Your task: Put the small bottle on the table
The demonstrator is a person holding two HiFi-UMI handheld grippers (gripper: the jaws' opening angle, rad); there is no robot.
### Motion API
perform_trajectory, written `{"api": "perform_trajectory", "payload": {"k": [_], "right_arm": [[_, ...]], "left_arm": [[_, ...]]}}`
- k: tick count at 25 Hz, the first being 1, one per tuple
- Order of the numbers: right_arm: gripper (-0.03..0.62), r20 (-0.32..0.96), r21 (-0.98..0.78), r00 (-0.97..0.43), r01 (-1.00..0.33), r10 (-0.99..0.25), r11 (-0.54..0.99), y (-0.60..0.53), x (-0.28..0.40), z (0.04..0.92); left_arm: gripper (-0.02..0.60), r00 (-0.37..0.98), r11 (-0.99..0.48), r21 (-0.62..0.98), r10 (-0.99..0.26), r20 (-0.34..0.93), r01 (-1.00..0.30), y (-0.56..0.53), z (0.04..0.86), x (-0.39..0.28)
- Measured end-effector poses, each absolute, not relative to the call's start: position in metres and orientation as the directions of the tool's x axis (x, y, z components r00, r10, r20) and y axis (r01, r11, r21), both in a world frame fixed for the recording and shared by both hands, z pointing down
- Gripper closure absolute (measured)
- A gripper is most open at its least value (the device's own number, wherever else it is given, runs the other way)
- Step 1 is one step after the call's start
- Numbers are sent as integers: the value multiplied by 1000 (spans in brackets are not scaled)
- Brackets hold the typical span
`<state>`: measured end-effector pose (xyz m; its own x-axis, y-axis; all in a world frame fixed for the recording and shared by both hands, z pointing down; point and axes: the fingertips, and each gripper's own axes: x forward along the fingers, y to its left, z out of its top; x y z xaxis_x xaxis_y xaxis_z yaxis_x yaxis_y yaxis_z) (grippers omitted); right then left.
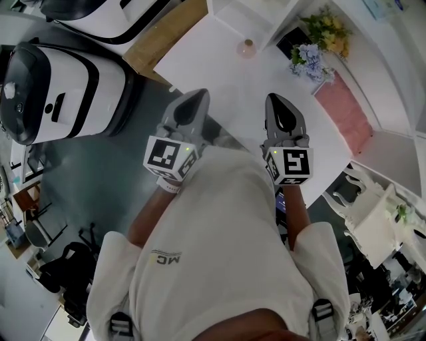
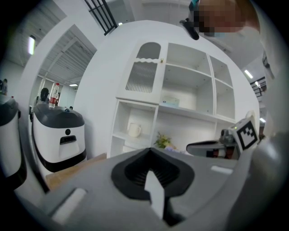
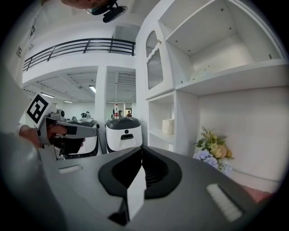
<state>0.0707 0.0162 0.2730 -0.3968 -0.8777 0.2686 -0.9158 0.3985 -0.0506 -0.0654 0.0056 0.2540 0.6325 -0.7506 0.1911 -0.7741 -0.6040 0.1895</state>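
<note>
Head view, left to right. At the left edge of the frame stands a white machine with a black top, and a second one of the same kind lies along the upper left edge; both are on the grey floor, beside a brown wooden strip. The left gripper is held left of centre, its jaws clenched together with nothing between them; the left gripper view shows the two black pads meeting along one seam. Its marker cube sits just above the person's hand. The white table fills the upper centre of the frame. The small bottle, pinkish, stands upright on the table near its far edge, well apart from both grippers and just beside the foot of a white shelf unit. The right gripper is held right of centre, level with the left one, and it too is clenched on nothing, as the right gripper view confirms. To the upper right a bunch of flowers, yellow and pale blue, rests on the table, with a pink mat just below it. A white chair stands at the right edge. The person's cream shirt fills the lower centre of the frame. In the left gripper view a mug stands in a lower compartment of the shelf unit.
</note>
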Motion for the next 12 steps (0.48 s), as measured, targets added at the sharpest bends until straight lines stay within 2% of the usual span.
{"api": "perform_trajectory", "payload": {"k": [12], "right_arm": [[592,270,-57,-398,-916,-877,398,16,75,278]], "left_arm": [[581,630,-601,190,-751,197,-776,7,258,-63]]}}
